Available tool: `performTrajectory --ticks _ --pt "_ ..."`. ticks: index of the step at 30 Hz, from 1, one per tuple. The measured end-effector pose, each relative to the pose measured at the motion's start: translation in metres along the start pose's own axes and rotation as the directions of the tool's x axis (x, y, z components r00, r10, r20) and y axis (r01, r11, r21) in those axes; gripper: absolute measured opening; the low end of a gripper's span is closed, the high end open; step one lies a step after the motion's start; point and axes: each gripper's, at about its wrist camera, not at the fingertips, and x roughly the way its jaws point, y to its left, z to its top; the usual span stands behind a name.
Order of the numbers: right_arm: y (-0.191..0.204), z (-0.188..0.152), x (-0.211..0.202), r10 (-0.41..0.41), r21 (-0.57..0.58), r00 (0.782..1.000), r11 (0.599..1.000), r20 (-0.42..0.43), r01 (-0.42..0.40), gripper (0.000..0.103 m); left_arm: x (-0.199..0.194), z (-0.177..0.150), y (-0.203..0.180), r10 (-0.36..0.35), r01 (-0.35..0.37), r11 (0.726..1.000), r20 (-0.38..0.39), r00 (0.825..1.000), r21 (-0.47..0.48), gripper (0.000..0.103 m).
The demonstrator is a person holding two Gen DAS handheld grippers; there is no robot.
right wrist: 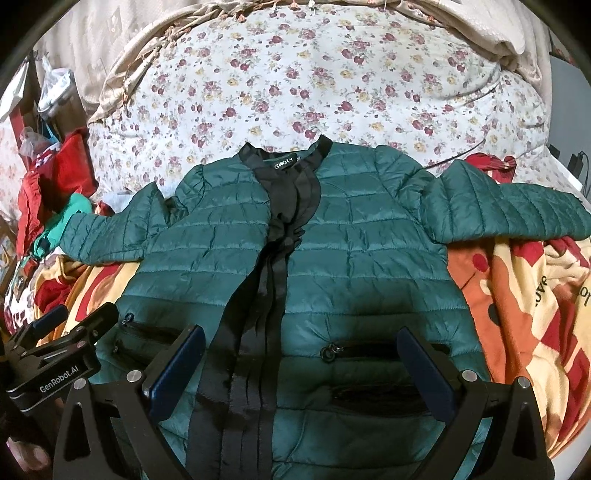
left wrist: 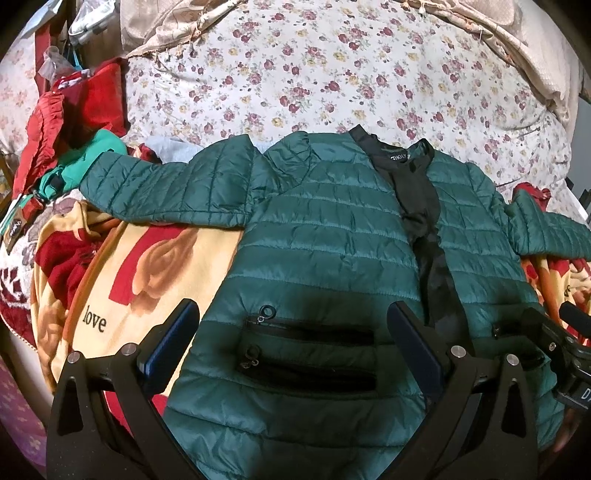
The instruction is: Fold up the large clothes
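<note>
A dark green quilted puffer jacket (left wrist: 332, 229) lies face up on the bed, collar away from me, both sleeves spread out to the sides. It has a black front placket (right wrist: 269, 266) and zipped pockets (left wrist: 310, 332). It fills the right wrist view (right wrist: 332, 258) too. My left gripper (left wrist: 293, 317) is open above the jacket's left pocket area, holding nothing. My right gripper (right wrist: 303, 345) is open above the lower front, straddling the placket and right pocket (right wrist: 369, 350), holding nothing. Each gripper shows at the edge of the other's view.
The jacket lies on a yellow and red blanket (left wrist: 147, 280) printed "love", on a bed with a floral quilt (left wrist: 314, 74). A pile of red and green clothes (left wrist: 74, 140) sits at the left. A beige cover (right wrist: 480, 29) lies along the back.
</note>
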Motion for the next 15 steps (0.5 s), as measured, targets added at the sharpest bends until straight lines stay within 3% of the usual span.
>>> performTrajectory --ticks 9,15 --pt "0.0023 -0.0005 -0.0006 -0.017 -0.022 0.997 1.0 0.07 0.018 0.103 0.0007 -0.0006 0.0024 0.001 -0.001 1.0 0.003 1.0 -0.004 0.102" --pt "0.0037 0.0012 0.0055 -0.028 -0.031 1.0 0.999 -0.002 0.028 0.103 0.0029 -0.0016 0.0032 0.003 -0.003 1.0 -0.001 1.0 -0.007 0.102"
